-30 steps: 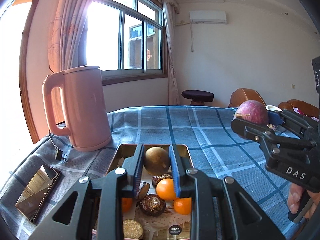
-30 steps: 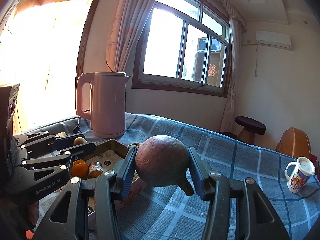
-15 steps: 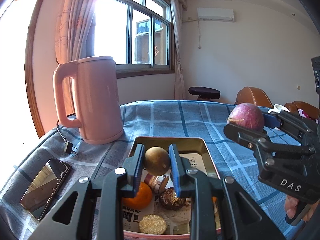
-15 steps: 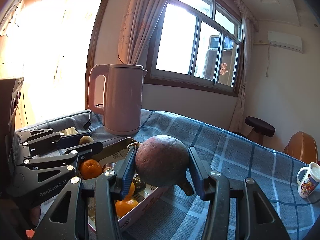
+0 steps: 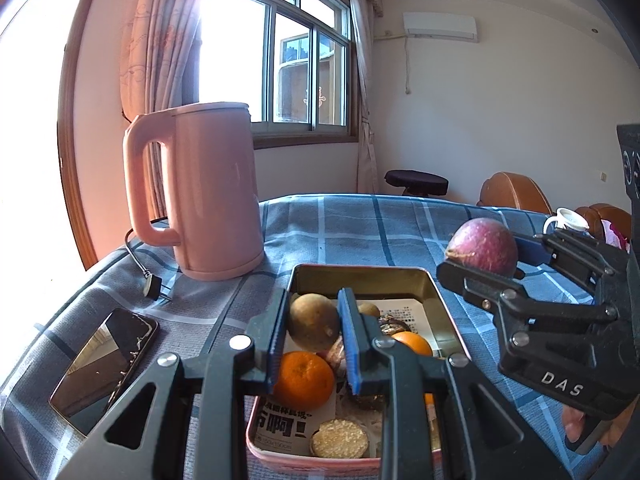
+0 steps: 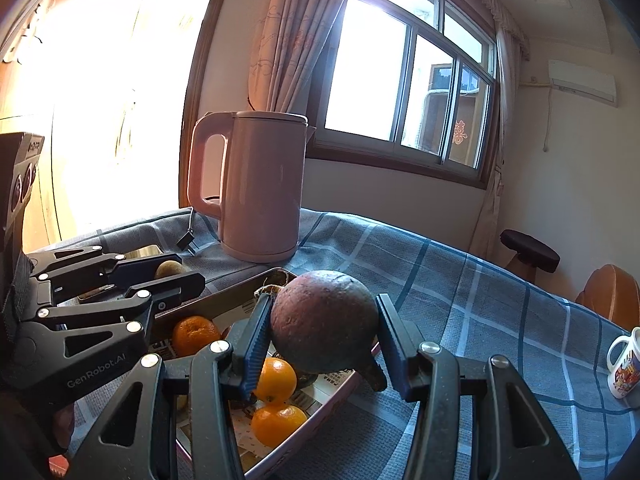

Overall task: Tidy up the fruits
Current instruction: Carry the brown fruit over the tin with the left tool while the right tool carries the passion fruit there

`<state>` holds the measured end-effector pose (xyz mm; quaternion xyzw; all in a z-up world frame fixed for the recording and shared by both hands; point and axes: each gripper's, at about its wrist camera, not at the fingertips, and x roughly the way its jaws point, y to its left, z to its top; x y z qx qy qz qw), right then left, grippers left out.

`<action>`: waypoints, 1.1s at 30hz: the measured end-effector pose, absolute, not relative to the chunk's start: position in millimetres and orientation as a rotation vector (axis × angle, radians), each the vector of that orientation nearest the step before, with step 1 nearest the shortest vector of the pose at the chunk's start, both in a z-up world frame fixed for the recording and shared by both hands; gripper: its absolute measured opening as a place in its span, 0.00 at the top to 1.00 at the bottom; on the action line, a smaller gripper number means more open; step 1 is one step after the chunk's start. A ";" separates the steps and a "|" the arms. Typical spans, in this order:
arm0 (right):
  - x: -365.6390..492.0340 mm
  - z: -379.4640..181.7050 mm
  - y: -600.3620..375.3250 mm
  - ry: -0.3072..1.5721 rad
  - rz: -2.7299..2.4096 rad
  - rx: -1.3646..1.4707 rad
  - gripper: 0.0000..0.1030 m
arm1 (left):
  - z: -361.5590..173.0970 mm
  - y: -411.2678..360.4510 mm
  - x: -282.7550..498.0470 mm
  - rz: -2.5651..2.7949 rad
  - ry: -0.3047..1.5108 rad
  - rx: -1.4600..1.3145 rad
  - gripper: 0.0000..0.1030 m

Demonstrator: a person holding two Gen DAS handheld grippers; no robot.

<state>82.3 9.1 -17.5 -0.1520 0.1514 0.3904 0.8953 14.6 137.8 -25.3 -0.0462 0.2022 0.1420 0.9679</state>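
Note:
My left gripper (image 5: 313,322) is shut on a small brown round fruit (image 5: 313,322) and holds it above the near half of a metal tin (image 5: 360,274). The tin holds oranges (image 5: 303,380), dark wrinkled fruits and a round biscuit-like piece (image 5: 339,438). My right gripper (image 6: 322,330) is shut on a large purple-red round fruit (image 6: 322,320) over the tin's right rim (image 6: 320,412). In the left wrist view the right gripper (image 5: 484,258) with the purple fruit (image 5: 482,250) is at the right. In the right wrist view the left gripper (image 6: 176,274) shows at the left.
A pink electric kettle (image 5: 200,192) stands behind the tin to the left, its cord and plug (image 5: 152,286) on the blue checked cloth (image 5: 360,224). A phone (image 5: 102,364) lies at the near left. A white mug (image 6: 624,362) stands at the far right.
Both grippers have moved forward and down toward the tin with their fruits held. The tin and kettle look larger and nearer in both views.

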 end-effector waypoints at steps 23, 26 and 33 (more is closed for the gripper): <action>83.8 -33.1 32.6 0.373 0.831 -0.341 0.49 | -35.5 152.7 13.1 0.288 0.446 -0.113 0.74; 83.9 -34.5 34.9 0.378 0.834 -0.342 0.49 | -36.3 153.0 12.7 0.287 0.449 -0.113 0.74; 84.4 -39.4 40.6 0.402 0.848 -0.355 0.49 | -38.1 154.4 13.0 0.281 0.462 -0.120 0.74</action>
